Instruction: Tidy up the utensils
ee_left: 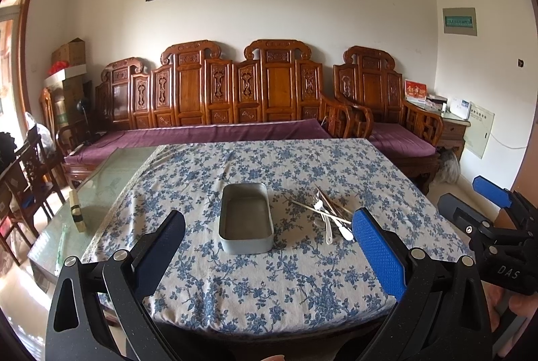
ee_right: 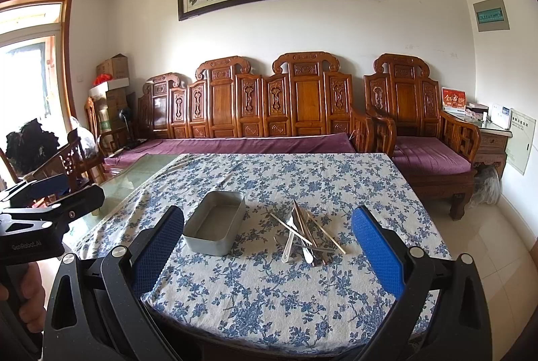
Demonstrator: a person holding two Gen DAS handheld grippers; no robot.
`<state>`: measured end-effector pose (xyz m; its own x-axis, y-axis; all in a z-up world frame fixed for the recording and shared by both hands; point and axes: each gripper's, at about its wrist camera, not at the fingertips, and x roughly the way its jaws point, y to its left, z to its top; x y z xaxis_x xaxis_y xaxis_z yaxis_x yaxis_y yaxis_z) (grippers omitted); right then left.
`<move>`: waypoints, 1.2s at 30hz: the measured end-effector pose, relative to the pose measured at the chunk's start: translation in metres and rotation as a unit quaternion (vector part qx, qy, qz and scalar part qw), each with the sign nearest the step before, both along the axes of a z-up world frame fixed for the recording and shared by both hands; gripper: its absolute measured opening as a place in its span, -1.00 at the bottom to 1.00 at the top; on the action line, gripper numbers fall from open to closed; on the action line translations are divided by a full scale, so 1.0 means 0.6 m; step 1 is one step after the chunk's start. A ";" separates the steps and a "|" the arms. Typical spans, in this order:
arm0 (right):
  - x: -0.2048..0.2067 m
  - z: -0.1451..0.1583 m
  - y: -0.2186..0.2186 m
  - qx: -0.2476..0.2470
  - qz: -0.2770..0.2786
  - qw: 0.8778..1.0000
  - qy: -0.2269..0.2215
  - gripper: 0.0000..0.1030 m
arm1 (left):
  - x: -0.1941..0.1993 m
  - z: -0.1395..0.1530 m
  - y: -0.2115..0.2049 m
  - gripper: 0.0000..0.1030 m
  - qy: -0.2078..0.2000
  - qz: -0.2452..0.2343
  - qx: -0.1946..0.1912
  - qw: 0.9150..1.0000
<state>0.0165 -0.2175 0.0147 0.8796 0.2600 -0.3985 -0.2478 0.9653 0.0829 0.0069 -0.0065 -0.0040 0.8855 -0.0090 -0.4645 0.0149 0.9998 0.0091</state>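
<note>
An empty grey metal tin (ee_left: 246,218) (ee_right: 215,226) sits on the blue-flowered tablecloth. To its right lies a loose pile of utensils (ee_left: 328,213) (ee_right: 304,235): wooden chopsticks, metal spoons and a white plastic spoon, crossed over each other. My left gripper (ee_left: 269,246) is open and empty, held near the table's front edge, short of the tin. My right gripper (ee_right: 267,246) is open and empty, also near the front edge, short of the pile. Each gripper shows at the side of the other's view, the right one (ee_left: 497,219) and the left one (ee_right: 50,203).
The cloth (ee_left: 269,277) covers the right part of a glass-topped table (ee_left: 101,183). A small block (ee_left: 77,213) stands on the bare glass at the left. A carved wooden sofa (ee_left: 218,98) with purple cushions runs behind the table, with chairs at the left.
</note>
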 end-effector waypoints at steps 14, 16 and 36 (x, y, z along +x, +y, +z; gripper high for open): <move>0.115 -0.128 -0.022 -0.017 0.009 0.997 0.081 0.80 | 0.123 -0.132 -0.013 0.87 0.105 -0.025 0.018 0.994; 0.131 -0.140 -0.025 -0.018 0.012 0.996 0.089 0.74 | 0.139 -0.145 -0.015 0.87 0.113 -0.030 0.020 0.993; 0.326 -0.254 -0.078 -0.073 0.046 0.980 0.181 0.05 | 0.300 -0.249 -0.100 0.87 0.185 -0.110 0.008 0.976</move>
<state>0.2119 -0.2644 -0.1378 0.6490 0.2484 -0.7191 -0.3146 0.9482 0.0437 0.1871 -0.0664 -0.1533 0.6343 -0.1694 -0.7543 0.2344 0.9719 -0.0211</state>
